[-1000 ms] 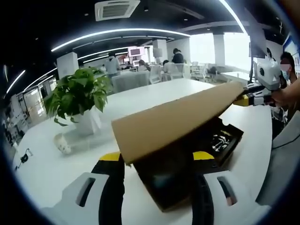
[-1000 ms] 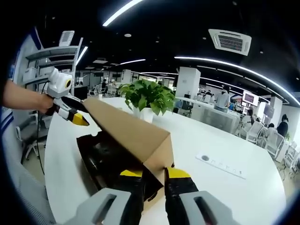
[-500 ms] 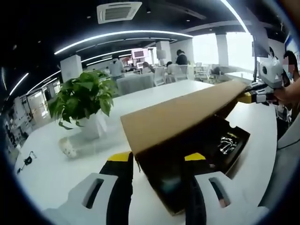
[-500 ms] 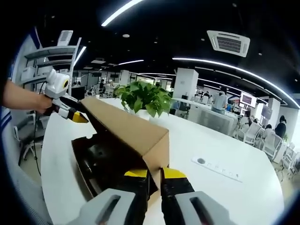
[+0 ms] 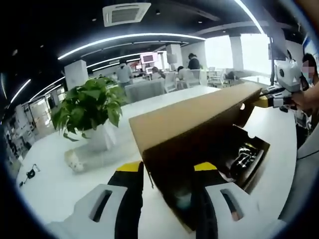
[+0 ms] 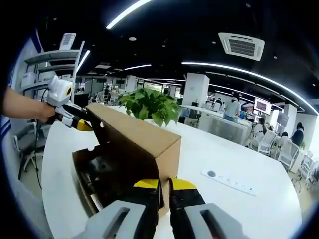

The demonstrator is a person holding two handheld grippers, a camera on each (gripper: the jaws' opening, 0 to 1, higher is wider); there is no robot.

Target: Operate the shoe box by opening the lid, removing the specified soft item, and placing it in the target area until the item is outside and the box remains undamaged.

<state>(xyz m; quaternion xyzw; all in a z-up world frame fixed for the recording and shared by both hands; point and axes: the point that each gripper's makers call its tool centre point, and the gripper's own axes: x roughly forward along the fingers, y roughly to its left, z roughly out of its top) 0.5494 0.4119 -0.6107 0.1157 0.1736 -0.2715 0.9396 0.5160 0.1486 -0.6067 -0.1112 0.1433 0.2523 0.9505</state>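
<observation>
A brown cardboard lid (image 5: 189, 114) (image 6: 134, 132) stands tilted up over a dark shoe box (image 5: 254, 162) (image 6: 84, 186) on a white table. Dark contents with a pale patch (image 5: 244, 152) lie inside; I cannot tell what they are. In the left gripper view my left gripper (image 5: 168, 168) has the lid's near corner between its jaws. My right gripper (image 6: 164, 185) is shut on the lid's opposite corner wall. Each gripper also shows at the lid's far end in the other view: the right gripper (image 5: 273, 101) and the left gripper (image 6: 76, 121).
A potted green plant (image 5: 89, 107) (image 6: 149, 104) stands on the white table (image 5: 45, 184) behind the box. Beside its pot lies a small white object (image 5: 75, 160). A white power strip (image 6: 227, 180) lies to my right. A person's hand (image 6: 27, 105) holds the left gripper.
The lid has swung higher and more upright, exposing more of the box's inside. The left gripper's jaws have narrowed around the lid's corner. Both grippers have risen with the lid.
</observation>
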